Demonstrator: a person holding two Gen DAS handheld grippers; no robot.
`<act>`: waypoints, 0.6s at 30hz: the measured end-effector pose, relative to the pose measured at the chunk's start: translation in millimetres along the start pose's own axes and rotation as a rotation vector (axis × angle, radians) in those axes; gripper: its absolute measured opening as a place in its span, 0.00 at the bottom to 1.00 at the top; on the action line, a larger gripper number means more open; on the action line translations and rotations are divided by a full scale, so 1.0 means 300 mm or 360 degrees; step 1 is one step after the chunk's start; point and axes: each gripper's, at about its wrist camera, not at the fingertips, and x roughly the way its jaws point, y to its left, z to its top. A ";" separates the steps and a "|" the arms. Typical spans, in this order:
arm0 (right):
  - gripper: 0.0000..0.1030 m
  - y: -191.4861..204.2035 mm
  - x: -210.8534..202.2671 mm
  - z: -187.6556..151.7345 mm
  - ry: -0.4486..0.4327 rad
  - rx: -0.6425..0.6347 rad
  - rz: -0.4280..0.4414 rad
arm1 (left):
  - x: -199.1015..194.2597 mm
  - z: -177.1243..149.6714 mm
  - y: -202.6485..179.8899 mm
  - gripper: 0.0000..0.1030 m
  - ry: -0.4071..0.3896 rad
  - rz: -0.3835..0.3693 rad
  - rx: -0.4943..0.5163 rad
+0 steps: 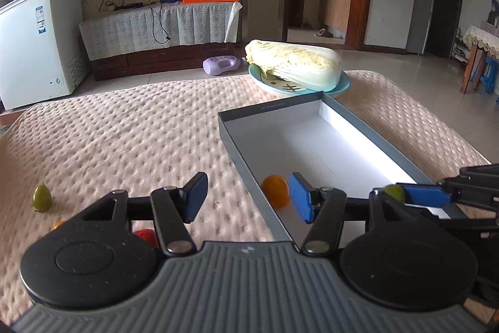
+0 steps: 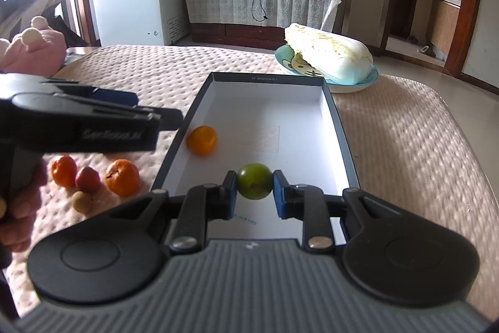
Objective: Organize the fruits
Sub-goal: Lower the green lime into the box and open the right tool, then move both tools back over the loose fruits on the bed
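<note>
Pinching a smooth round green fruit [image 2: 254, 181] between its blue pads, the right gripper [image 2: 254, 192] holds it over the near end of the shallow grey box [image 2: 340, 127], where an orange fruit [image 2: 202, 140] already lies. The left gripper [image 1: 248, 195] stands spread and empty at the box's edge. Released carelessly, the glossy fruit may roll on the slick white floor or knock the orange one. More fruits [image 2: 122, 177] wait on the dimpled quilt [image 2: 421, 145].
</note>
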 end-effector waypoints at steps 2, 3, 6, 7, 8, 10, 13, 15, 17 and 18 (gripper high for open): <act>0.27 -0.003 0.007 0.002 0.0002 0.0024 -0.0017 | -0.008 -0.006 0.005 0.62 0.0001 -0.0004 0.0000; 0.28 -0.005 0.010 0.002 0.0001 0.0036 -0.0031 | -0.011 -0.008 0.007 0.62 0.0000 -0.0004 0.0001; 0.29 -0.006 0.020 0.004 -0.0012 0.0069 -0.0087 | -0.016 -0.013 0.015 0.62 0.0002 0.0004 0.0003; 0.31 -0.007 0.023 0.005 -0.0015 0.0077 -0.0103 | -0.020 -0.015 0.019 0.62 0.0003 0.0006 0.0003; 0.34 -0.007 0.025 0.006 -0.0021 0.0084 -0.0109 | -0.023 -0.017 0.023 0.62 0.0003 0.0007 0.0005; 0.40 -0.002 0.028 0.010 -0.0028 0.0088 -0.0120 | -0.030 -0.020 0.033 0.62 0.0001 0.0013 0.0008; 0.44 0.012 0.023 0.014 -0.0055 0.0066 -0.0141 | -0.038 -0.023 0.048 0.62 0.0002 0.0021 0.0008; 0.44 0.017 0.018 0.019 -0.0074 0.0070 -0.0138 | -0.047 -0.022 0.063 0.62 -0.0007 0.0026 0.0003; 0.44 0.023 0.010 0.025 -0.0110 0.0074 -0.0121 | -0.059 -0.021 0.086 0.62 -0.0018 0.0034 -0.0011; 0.44 0.030 0.003 0.027 -0.0130 0.0070 -0.0105 | -0.064 -0.020 0.099 0.62 -0.0020 0.0037 -0.0022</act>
